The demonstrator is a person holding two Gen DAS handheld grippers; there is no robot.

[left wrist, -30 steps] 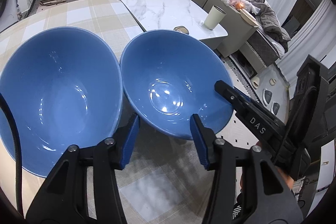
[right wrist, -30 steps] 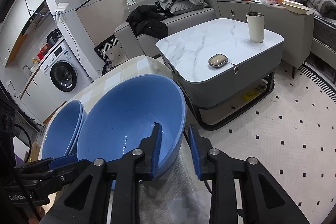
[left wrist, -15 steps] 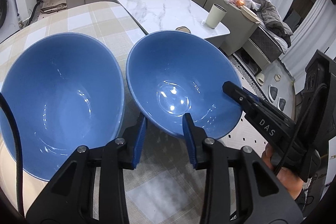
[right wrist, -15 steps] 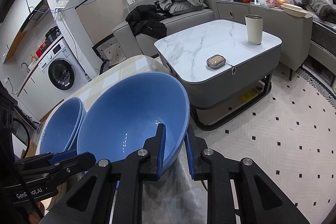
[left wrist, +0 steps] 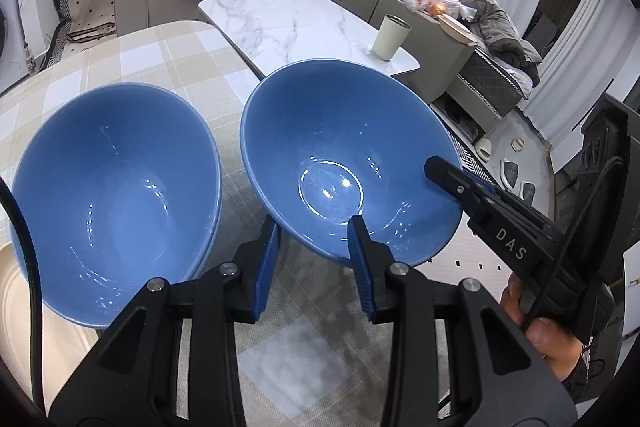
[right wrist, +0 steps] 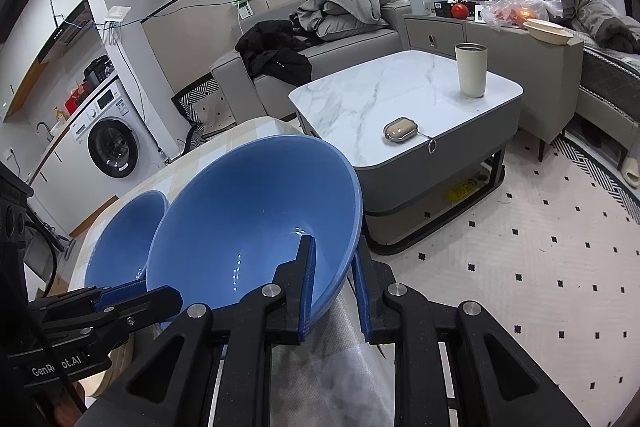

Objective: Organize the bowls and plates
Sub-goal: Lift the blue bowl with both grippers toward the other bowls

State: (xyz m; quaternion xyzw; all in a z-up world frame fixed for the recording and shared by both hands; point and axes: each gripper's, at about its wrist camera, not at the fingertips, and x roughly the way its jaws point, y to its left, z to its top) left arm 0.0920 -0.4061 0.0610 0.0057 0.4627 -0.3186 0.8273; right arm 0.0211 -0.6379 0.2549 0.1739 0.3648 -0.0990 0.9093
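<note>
Sitting on the checked counter point(left wrist: 168, 67): stacked blue bowls point(left wrist: 116, 187) left, single blue bowl point(left wrist: 344, 163) beside. Probably glazed ceramic, heavy, slick, chippable; best pinched at the rim. Right gripper point(right wrist: 334, 287) fingers narrowed astride that rim; left gripper point(left wrist: 312, 267) fingers parted, empty.

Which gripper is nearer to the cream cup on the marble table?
Right. The right gripper grips the bowl beside the marble table with the cup; the left gripper is behind that bowl.

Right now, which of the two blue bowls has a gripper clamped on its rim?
The bowl nearer the marble coffee table: the right gripper pinches its rim. The other bowl is untouched.
</note>
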